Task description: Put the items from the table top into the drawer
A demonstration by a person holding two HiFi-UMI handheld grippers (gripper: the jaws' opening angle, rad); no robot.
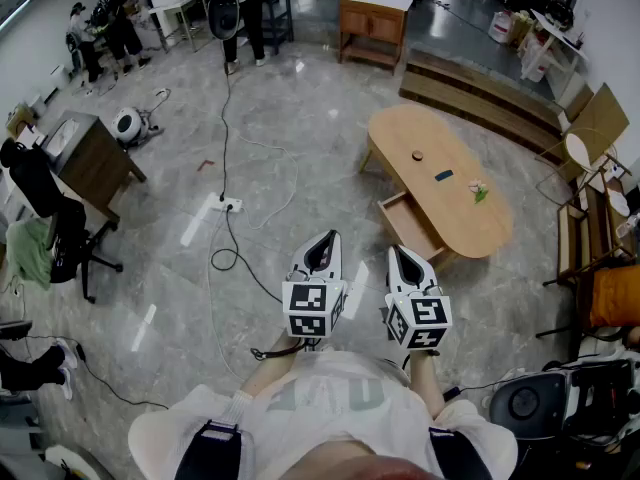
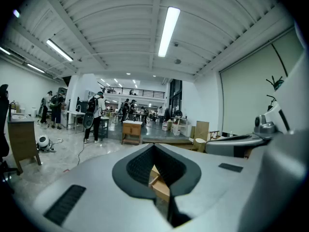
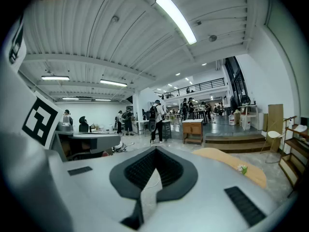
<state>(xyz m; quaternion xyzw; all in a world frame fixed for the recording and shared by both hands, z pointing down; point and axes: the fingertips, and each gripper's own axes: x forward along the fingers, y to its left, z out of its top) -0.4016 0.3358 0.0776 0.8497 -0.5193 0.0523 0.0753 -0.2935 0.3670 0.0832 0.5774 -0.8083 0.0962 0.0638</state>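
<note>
An oval wooden table (image 1: 440, 168) stands ahead on the right, and its drawer (image 1: 410, 225) is pulled open toward me. Three things lie on the top: a small round brown item (image 1: 418, 155), a dark blue flat item (image 1: 443, 175) and a small pink-and-green flower (image 1: 479, 192). I hold my left gripper (image 1: 324, 240) and right gripper (image 1: 402, 256) side by side over the floor, short of the table, both shut and empty. Past the shut jaws in the left gripper view I see the drawer's wood (image 2: 159, 180). The right gripper view has the table top (image 3: 231, 163) and the flower (image 3: 243, 168) at its right.
A cable and power strip (image 1: 228, 205) lie on the floor to my front left. A desk (image 1: 92, 158) and office chair (image 1: 55, 230) stand at the left, and shelving (image 1: 590, 230) at the right. Farther back are low wooden steps (image 1: 480, 93), a wooden cabinet (image 1: 374, 20) and several people.
</note>
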